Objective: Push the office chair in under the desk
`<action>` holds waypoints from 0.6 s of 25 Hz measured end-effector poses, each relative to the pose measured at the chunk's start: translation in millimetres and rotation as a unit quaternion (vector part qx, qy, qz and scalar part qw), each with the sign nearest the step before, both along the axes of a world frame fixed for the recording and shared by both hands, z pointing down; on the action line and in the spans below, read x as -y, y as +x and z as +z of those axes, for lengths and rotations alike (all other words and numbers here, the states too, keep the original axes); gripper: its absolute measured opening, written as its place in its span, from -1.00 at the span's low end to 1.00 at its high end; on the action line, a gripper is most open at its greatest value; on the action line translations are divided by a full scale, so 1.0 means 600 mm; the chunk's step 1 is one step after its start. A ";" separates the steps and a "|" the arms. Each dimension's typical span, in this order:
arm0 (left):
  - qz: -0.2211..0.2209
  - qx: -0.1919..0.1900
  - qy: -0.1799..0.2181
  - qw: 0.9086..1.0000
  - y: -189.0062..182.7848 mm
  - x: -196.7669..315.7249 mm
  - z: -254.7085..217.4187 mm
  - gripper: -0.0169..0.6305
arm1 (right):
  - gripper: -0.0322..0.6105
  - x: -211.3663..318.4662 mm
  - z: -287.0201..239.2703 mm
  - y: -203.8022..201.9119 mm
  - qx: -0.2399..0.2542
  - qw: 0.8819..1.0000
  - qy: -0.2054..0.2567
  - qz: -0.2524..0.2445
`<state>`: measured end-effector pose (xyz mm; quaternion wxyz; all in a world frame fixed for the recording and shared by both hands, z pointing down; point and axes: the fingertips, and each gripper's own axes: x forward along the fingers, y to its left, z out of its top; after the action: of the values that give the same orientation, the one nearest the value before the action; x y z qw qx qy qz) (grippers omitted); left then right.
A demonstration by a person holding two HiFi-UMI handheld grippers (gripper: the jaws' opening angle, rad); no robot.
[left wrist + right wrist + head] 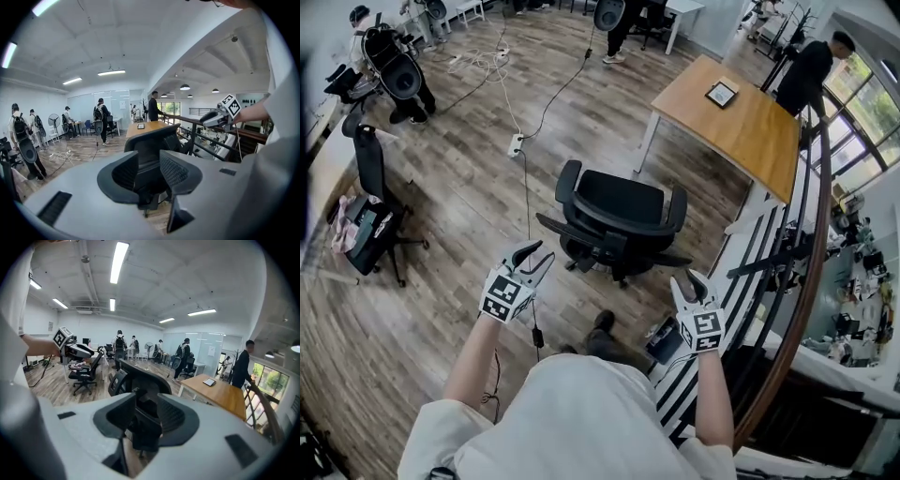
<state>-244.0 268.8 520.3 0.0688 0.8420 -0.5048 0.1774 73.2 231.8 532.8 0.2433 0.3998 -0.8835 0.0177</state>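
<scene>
Closest in is the person's white shirt (572, 412) at the bottom of the head view, both arms stuck out ahead. Left gripper (534, 258) sits lower left of centre and right gripper (692, 281) lower right. Both have their jaws apart with nothing between them; you just see the chair through the gaps. Neither one is touching anything.

Chair (619, 211) is dead centre, just beyond the grippers, backrest facing the person, out on open floor. Desk (741, 127) is further on in the upper right, well apart from the chair, with a tablet (721, 93) on top. So the task looks like it hasn't really started. Nothing's pushed in, and the whole job is left: get onto the backrest and roll the chair up and right under the desk.

Floor (459, 197) is wood planks, with a power strip (516, 144) and its cable trailing down the middle. Railing (814, 234) runs down the right edge. Another chair (375, 220) sits at the left, and a few people stand along the top of the frame, one right by the desk.
</scene>
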 end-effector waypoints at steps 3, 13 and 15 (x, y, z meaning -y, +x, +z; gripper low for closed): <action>0.009 0.020 -0.018 1.000 0.003 0.027 0.029 -0.51 | -0.50 0.030 0.036 0.002 -0.018 0.999 -0.022 -0.017; 0.060 0.135 -0.055 0.987 0.013 0.102 0.118 -0.47 | -0.50 0.087 0.145 0.000 -0.129 0.978 -0.097 -0.132; 0.079 0.173 -0.063 0.980 0.011 0.114 0.136 -0.47 | -0.50 0.089 0.163 -0.005 -0.152 0.968 -0.113 -0.164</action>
<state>-237.4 200.5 602.1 0.0191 0.8298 -0.4293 0.3562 70.3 178.7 630.8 0.4180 0.2167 -0.8820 0.0167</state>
